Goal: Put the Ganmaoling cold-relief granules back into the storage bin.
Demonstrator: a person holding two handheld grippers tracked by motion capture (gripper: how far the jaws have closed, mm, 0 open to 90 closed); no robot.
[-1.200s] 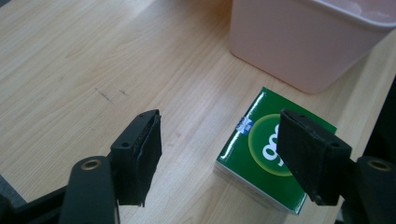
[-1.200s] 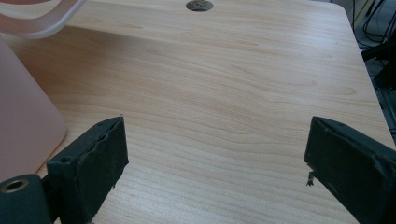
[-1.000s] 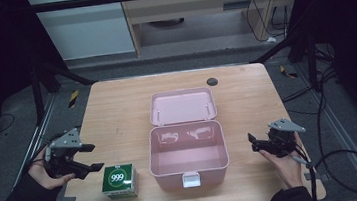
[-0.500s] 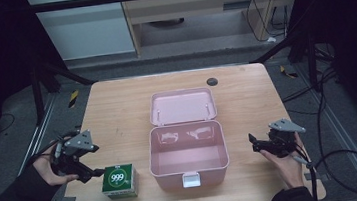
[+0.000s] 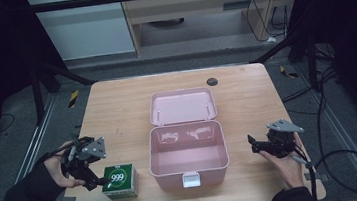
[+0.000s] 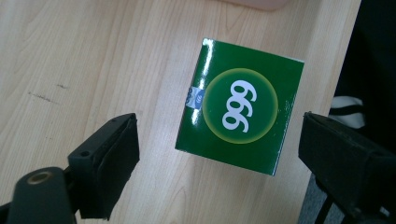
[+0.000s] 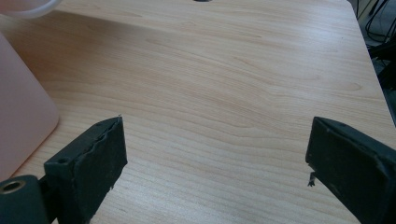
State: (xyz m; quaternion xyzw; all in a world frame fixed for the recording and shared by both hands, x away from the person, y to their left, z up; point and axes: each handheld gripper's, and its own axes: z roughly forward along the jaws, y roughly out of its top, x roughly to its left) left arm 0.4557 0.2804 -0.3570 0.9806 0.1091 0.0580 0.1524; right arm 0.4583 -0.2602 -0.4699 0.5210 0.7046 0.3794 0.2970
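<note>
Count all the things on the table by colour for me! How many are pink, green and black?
Pink: 1, the open pink box with its lid up.
Green: 1, the green 999 box.
Black: 1, the small black round thing near the far edge.
Total: 3 things on the table.

Open case (image 5: 188, 152) mid-table (image 5: 246, 98) — box (image 5: 119, 180) to its left, near the front edge
</note>
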